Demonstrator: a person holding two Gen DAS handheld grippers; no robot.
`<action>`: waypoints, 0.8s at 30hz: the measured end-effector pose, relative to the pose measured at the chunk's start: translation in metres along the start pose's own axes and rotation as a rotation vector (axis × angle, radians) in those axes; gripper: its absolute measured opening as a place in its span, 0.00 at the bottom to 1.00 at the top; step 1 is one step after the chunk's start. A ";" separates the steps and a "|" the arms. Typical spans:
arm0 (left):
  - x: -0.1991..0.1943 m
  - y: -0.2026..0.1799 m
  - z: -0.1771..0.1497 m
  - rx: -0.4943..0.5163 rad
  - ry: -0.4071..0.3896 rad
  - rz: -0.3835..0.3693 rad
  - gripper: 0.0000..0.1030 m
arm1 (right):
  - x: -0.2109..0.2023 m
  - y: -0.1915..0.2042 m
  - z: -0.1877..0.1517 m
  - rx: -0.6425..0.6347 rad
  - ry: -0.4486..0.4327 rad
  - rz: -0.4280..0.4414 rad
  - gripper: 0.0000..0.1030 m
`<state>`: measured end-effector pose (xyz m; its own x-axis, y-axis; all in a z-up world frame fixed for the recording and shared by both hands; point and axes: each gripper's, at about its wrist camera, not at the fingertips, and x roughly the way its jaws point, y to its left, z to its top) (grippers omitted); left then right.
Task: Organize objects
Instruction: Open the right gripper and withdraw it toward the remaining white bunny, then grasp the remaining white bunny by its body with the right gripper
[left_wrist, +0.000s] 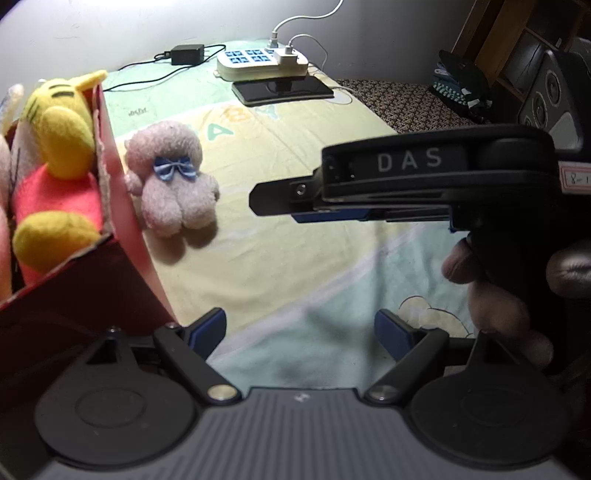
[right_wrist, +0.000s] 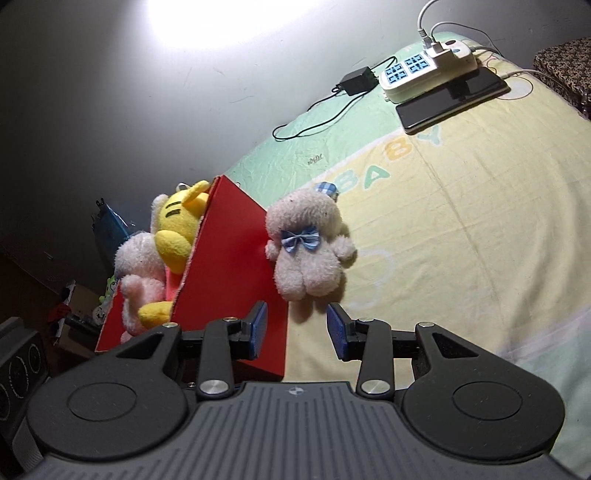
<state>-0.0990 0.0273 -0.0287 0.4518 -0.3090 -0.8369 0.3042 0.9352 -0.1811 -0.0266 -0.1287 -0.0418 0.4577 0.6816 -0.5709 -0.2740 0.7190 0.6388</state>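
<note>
Toys already fill the red box (right_wrist: 229, 266), while the pale plush (right_wrist: 310, 247) lies outside on the bed sheet (right_wrist: 480, 221), both grippers empty and released.

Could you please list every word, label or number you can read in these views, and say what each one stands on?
"DAS": on the right gripper.
"BABY": printed on the bed sheet.
"8-1", cut off by the frame edge: on a pink sticker on that gripper.
Small dark script on the sheet: too small to read.
</note>
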 end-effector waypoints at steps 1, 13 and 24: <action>0.006 -0.001 0.000 -0.001 0.007 0.012 0.85 | 0.003 -0.004 0.002 0.001 0.009 -0.001 0.39; 0.038 -0.001 -0.008 -0.057 0.049 0.117 0.84 | 0.075 -0.031 0.036 -0.004 0.170 0.081 0.39; 0.030 0.012 -0.014 -0.174 0.042 0.187 0.84 | 0.120 -0.034 0.041 0.024 0.219 0.139 0.38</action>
<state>-0.0934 0.0314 -0.0630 0.4505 -0.1240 -0.8842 0.0682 0.9922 -0.1044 0.0719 -0.0768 -0.1104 0.2228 0.7884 -0.5734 -0.2998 0.6150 0.7293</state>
